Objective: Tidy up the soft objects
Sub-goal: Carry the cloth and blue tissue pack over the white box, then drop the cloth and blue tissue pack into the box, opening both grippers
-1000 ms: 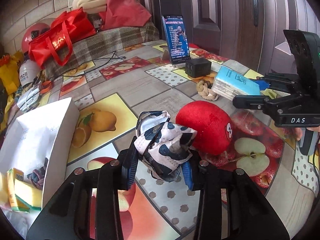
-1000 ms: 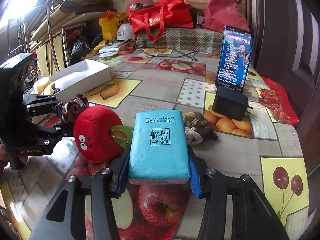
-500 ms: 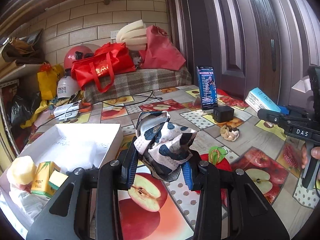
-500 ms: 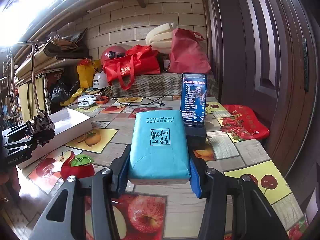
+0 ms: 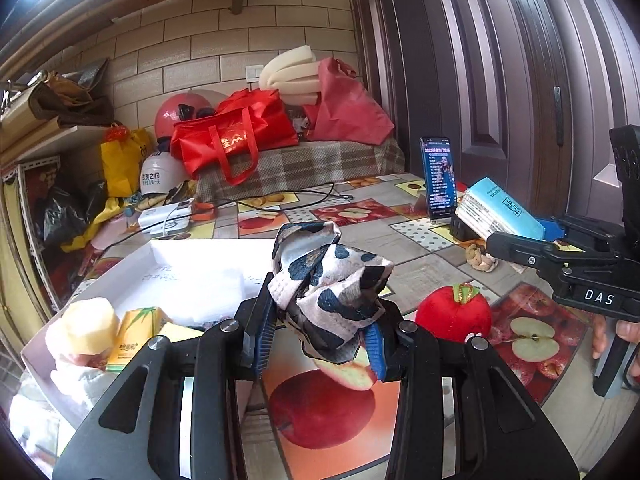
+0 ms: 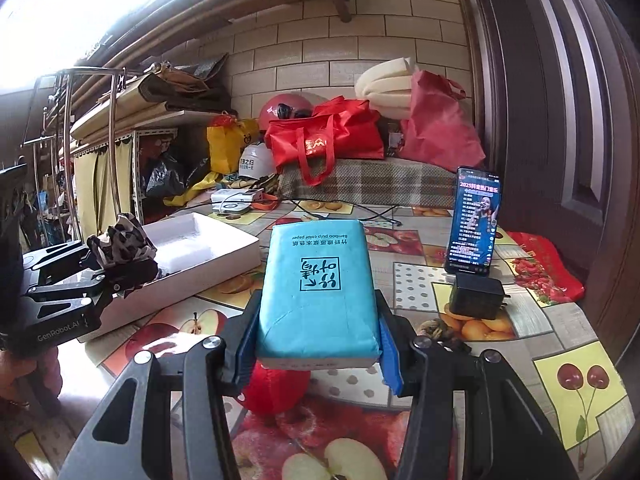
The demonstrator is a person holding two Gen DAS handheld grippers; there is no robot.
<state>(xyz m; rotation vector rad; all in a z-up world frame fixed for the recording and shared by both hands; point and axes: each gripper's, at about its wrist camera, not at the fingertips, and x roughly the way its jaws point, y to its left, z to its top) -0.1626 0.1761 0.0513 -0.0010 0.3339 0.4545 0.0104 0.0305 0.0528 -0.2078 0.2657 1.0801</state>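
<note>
My left gripper point(image 5: 320, 340) is shut on a crumpled black-and-white patterned cloth point(image 5: 328, 280), held in the air beside the white box point(image 5: 120, 276). My right gripper point(image 6: 316, 344) is shut on a blue pack of tissue paper point(image 6: 318, 288), lifted above the table. A red plush apple point(image 5: 454, 314) rests on the fruit-print tablecloth point(image 5: 332, 420) between the two grippers; in the right wrist view the plush apple point(image 6: 276, 390) shows only partly under the pack. In that view the left gripper point(image 6: 120, 268) with the cloth point(image 6: 120, 240) hovers over the box's near edge point(image 6: 192, 276).
The box holds a yellow sponge point(image 5: 82, 328), a small yellow tissue pack point(image 5: 134, 334) and other soft items. A phone point(image 6: 474, 220) stands upright behind a black charger point(image 6: 476, 296). A knotted rope point(image 5: 480, 258) lies nearby. Red bags point(image 5: 236, 132), helmets and cables crowd the far side.
Both grippers have risen off the table with their loads. The left one carried the cloth leftward, away from the plush apple and nearer the box. The right one lifted the tissue pack.
</note>
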